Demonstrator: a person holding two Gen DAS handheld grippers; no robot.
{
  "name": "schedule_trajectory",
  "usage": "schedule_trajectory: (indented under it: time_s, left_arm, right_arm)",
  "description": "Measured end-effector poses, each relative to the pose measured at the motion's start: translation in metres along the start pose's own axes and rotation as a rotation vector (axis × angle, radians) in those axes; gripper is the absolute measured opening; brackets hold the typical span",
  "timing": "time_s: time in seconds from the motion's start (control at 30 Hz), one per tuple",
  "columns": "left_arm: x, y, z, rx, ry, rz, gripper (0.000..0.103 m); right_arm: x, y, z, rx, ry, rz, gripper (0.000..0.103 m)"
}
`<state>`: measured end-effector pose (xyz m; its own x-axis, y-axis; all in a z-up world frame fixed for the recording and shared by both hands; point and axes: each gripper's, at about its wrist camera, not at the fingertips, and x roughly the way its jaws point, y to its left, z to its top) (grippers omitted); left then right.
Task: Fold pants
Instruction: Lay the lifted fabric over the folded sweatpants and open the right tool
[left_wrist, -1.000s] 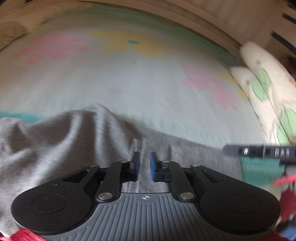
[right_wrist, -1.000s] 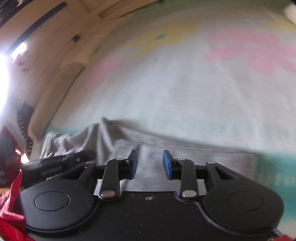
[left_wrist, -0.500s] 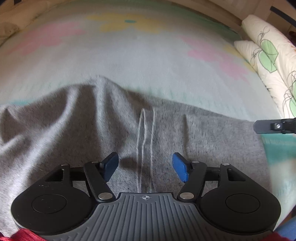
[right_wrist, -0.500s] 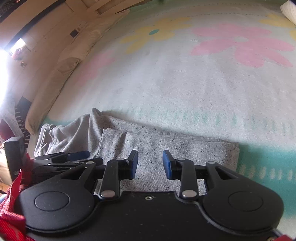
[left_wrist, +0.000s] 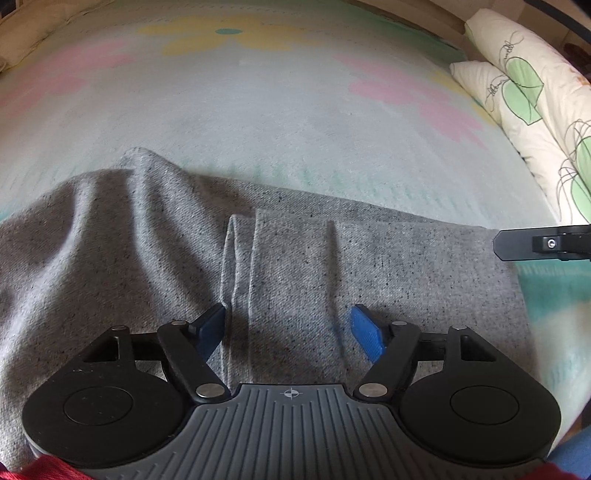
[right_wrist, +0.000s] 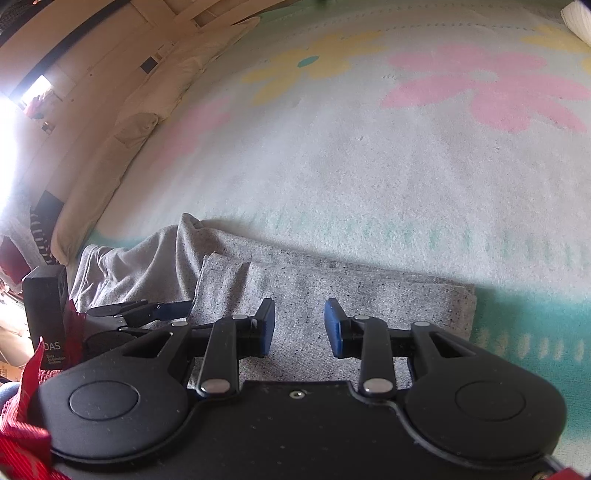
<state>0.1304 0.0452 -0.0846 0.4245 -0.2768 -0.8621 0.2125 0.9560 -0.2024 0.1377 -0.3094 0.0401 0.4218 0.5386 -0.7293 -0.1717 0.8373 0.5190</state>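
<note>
Grey speckled pants (left_wrist: 369, 258) lie along the near edge of a flowered blanket, flat on the right and rumpled on the left. My left gripper (left_wrist: 288, 317) hangs low over them and its jaws are opening. Two raised fold ridges (left_wrist: 240, 266) run between the blue pads, which do not press on the cloth. In the right wrist view the pants (right_wrist: 369, 295) end in a folded edge on the right. My right gripper (right_wrist: 300, 314) stands open just over the flat cloth with nothing pinched. One of its fingers (left_wrist: 535, 243) shows at the left view's right edge.
The pale blanket (left_wrist: 258, 110) with pink and yellow flowers stretches away beyond the pants. Leaf-print pillows (left_wrist: 517, 92) lie at the right. A cream bolster (right_wrist: 129, 129) runs along the left side, and the left gripper's black body (right_wrist: 44, 314) stands beside the rumpled cloth.
My left gripper's jaws spread from nearly shut to wide, releasing the cloth fold, and it sank closer to the pants. The right gripper's jaws kept their gap.
</note>
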Motion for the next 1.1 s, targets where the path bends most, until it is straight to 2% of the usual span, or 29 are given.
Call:
schedule_trajectory:
  time_s: [0.03, 0.13, 0.17, 0.2, 0.27, 0.4, 0.53, 0.63, 0.73, 0.8, 0.97, 1.1]
  left_arm:
    - [0.001, -0.001, 0.000, -0.001, 0.001, 0.007, 0.069]
    - [-0.001, -0.003, 0.002, -0.024, -0.007, 0.038, 0.036]
    - [-0.003, -0.003, 0.003, -0.031, -0.010, 0.032, 0.021]
    - [-0.006, -0.002, 0.003, -0.044, -0.024, 0.041, 0.015]
    - [-0.016, -0.001, 0.002, -0.062, -0.059, 0.031, 0.010]
    - [-0.052, -0.005, -0.006, -0.031, -0.126, 0.024, 0.008]
    - [-0.076, 0.005, -0.011, -0.061, -0.144, -0.015, 0.008]
    - [-0.062, 0.021, -0.016, -0.112, -0.093, 0.010, 0.008]
    - [-0.036, 0.037, -0.016, -0.139, -0.020, -0.023, 0.009]
    - [-0.029, 0.039, -0.016, -0.144, -0.026, -0.022, 0.011]
    - [-0.035, 0.024, -0.010, -0.062, -0.068, 0.046, 0.014]
    - [-0.039, 0.023, -0.007, -0.055, -0.088, 0.076, 0.014]
  right_arm:
    - [-0.001, 0.000, 0.000, -0.001, -0.002, -0.003, 0.043]
    - [-0.003, -0.001, 0.000, -0.006, -0.009, -0.017, 0.043]
    - [-0.004, -0.002, 0.000, -0.005, -0.012, -0.020, 0.043]
    - [-0.006, -0.003, 0.000, -0.003, -0.015, -0.021, 0.043]
    - [-0.008, -0.005, -0.001, 0.000, -0.022, -0.026, 0.043]
    - [-0.014, -0.012, -0.002, 0.006, -0.035, -0.039, 0.043]
    - [-0.017, -0.018, -0.003, 0.010, -0.038, -0.053, 0.043]
    - [-0.016, -0.020, -0.004, 0.010, -0.029, -0.064, 0.043]
    - [-0.016, -0.017, -0.005, -0.003, -0.028, -0.071, 0.043]
    - [-0.016, -0.015, -0.003, -0.013, -0.030, -0.071, 0.043]
    - [-0.011, -0.014, -0.003, -0.046, -0.028, -0.110, 0.043]
    - [0.012, -0.025, -0.005, -0.048, 0.044, -0.175, 0.038]
